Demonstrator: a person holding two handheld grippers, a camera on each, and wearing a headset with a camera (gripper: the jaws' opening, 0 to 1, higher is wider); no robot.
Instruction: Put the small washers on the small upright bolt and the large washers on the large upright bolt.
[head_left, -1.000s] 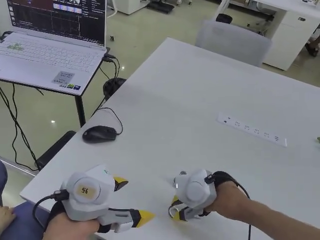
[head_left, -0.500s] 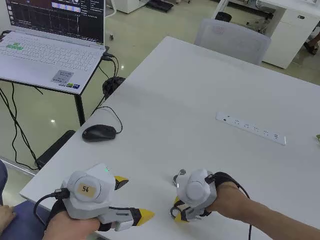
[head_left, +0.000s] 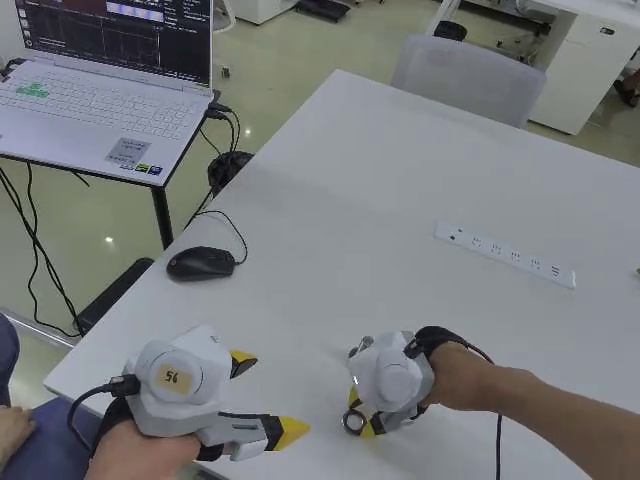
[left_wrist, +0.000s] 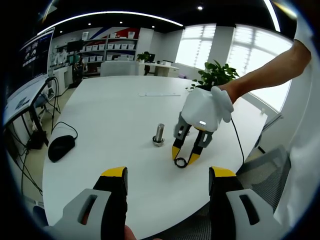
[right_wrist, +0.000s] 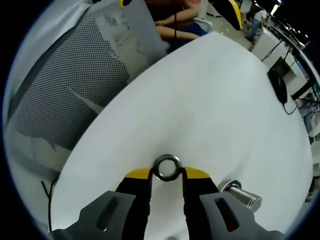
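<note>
A: So, why is the right gripper pinched so narrow?

B: It grips a washer by its rim, between the yellow tips, with the hole left free; I judge that lets the ring drop over the bolt, which stands upright on the table at about four o'clock of the tips in the right gripper view.

A: And the materials?

B: The washer is a flat, shiny metal ring; the bolt is grey and threaded, seated on a wider base; small or large, I cannot tell; the table is smooth matte white. The left gripper hangs wide and empty at about nine o'clock of the right one in the head view; out of the way, I judge.
</note>
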